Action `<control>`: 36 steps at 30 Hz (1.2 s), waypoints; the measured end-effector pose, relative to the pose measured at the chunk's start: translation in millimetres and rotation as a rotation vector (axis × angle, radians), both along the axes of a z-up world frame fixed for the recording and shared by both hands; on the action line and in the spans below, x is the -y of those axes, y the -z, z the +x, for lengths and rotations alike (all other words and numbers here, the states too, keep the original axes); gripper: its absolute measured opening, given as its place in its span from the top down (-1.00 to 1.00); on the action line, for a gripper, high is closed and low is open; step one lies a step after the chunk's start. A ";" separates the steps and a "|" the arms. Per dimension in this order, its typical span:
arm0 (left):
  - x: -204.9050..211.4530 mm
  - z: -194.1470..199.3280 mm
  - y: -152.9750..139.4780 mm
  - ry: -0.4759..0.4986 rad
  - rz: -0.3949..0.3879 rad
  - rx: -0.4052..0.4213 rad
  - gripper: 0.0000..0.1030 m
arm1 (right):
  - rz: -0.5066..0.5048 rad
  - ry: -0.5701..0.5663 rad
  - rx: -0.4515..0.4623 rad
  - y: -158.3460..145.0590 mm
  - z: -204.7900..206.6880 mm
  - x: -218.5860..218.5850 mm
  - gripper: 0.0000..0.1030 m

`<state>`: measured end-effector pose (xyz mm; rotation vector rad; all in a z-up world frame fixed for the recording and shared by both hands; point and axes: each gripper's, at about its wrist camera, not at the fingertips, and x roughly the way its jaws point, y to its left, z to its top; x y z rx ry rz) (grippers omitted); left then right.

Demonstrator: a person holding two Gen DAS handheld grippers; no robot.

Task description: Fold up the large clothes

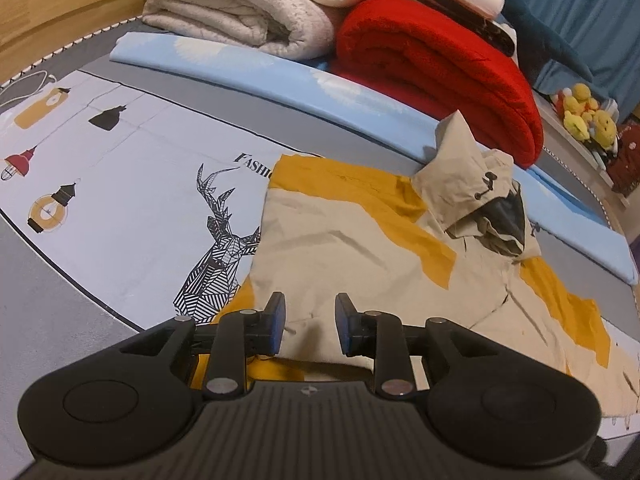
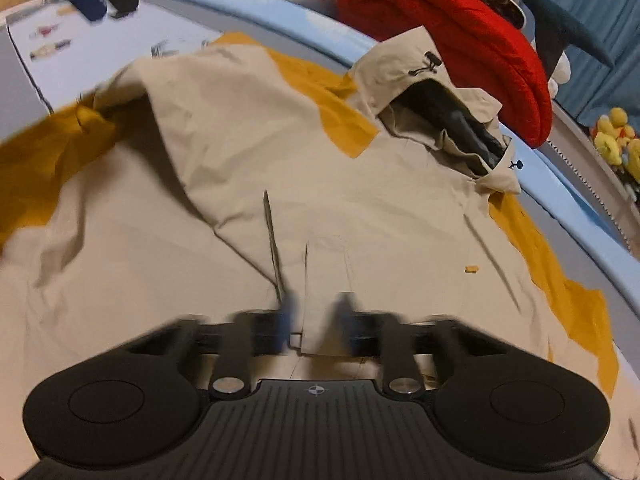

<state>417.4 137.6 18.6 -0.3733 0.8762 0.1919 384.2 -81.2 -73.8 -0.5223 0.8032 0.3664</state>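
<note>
In the left wrist view, a beige and mustard hooded jacket (image 1: 352,240) is seen spread on a bed cover (image 1: 132,184) printed with lamps and a geometric deer. The jacket lies directly ahead of the left gripper (image 1: 310,322) and reaches under it; its hood (image 1: 476,196), with a dark lining, is turned toward the far right. The jaws of the left gripper are parted, with a clear gap between the blue pads (image 1: 279,320). Beige cloth is seen through this gap, but the pads are not pressed on it, so the gripper is released. Behind the jacket, a folded red blanket (image 1: 436,72) and a folded white blanket (image 1: 240,12) are placed on a light blue sheet (image 1: 248,68). Yellow plush toys (image 1: 588,116) are seen at the far right.

In the right wrist view, the jacket (image 2: 248,160) fills nearly the whole picture, and the right gripper (image 2: 316,316) is held close over its beige front. The fingers (image 2: 289,312) are blurred. A fold of beige fabric stands up between them, and a gap is seen between the blurred fingers. Whether the fold is clamped cannot be told from this picture. The hood (image 2: 444,120) lies further ahead to the right, just beside the red blanket (image 2: 452,40).
</note>
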 end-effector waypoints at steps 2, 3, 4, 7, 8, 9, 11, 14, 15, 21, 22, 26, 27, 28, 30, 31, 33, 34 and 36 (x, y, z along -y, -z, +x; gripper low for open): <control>0.6 0.7 -0.4 -0.004 -0.003 0.003 0.43 | 0.073 0.039 0.011 -12.6 5.0 9.5 0.97; 1.7 1.0 -0.6 -0.003 -0.001 0.004 0.43 | 0.119 0.068 0.033 -23.1 6.8 17.5 0.97; 2.7 1.1 -0.6 -0.002 0.001 0.003 0.43 | 0.162 0.089 0.053 -32.0 8.5 24.5 0.98; 6.4 1.5 1.1 0.005 0.005 0.002 0.43 | 0.374 0.226 0.143 -67.6 15.0 64.1 1.00; 7.5 1.6 1.6 0.006 0.008 0.000 0.43 | 0.441 0.284 0.176 -76.4 16.1 79.4 1.00; 8.6 1.9 2.2 0.008 0.011 -0.001 0.43 | 0.511 0.375 0.226 -86.1 17.6 99.4 1.00; 9.8 2.5 3.6 0.011 0.014 -0.005 0.43 | 0.573 0.561 0.316 -96.1 18.6 134.1 1.00; 10.8 4.2 6.3 0.016 0.014 -0.010 0.43 | 0.531 0.836 0.387 -95.3 22.6 175.4 0.91; 10.5 4.7 7.5 0.014 0.012 -0.012 0.43 | 0.519 0.887 0.389 -93.0 23.8 183.8 0.90; 9.3 9.7 15.0 0.008 -0.003 -0.027 0.43 | 0.657 1.001 0.178 -65.5 35.7 218.7 0.44; 9.5 10.5 16.3 0.009 -0.004 -0.028 0.43 | 0.682 1.018 0.137 -59.4 35.4 221.7 0.44; 7.6 13.5 23.1 0.006 -0.007 -0.040 0.43 | 0.807 1.104 -0.080 -25.0 42.7 232.9 0.39; 7.3 14.1 24.9 0.007 -0.005 -0.041 0.43 | 0.828 1.123 -0.124 -18.0 42.0 234.2 0.38; 7.1 14.9 27.0 0.009 -0.003 -0.047 0.43 | 0.846 1.146 -0.158 -8.9 39.7 235.2 0.37; 5.8 16.8 30.9 0.010 -0.004 -0.054 0.43 | 0.874 1.185 -0.200 2.2 39.6 239.2 0.37; 5.1 17.1 32.6 0.010 -0.004 -0.056 0.43 | 0.877 1.192 -0.200 3.6 39.6 240.9 0.37; 2.9 18.7 36.0 0.008 -0.001 -0.061 0.43 | 0.888 1.199 -0.183 5.1 41.1 244.8 0.37; 1.7 19.5 37.8 0.008 -0.003 -0.062 0.43 | 0.899 1.202 -0.176 5.8 41.3 247.4 0.36; 0.1 20.8 41.4 0.008 0.000 -0.069 0.43 | 0.923 1.199 -0.165 5.8 42.7 250.2 0.62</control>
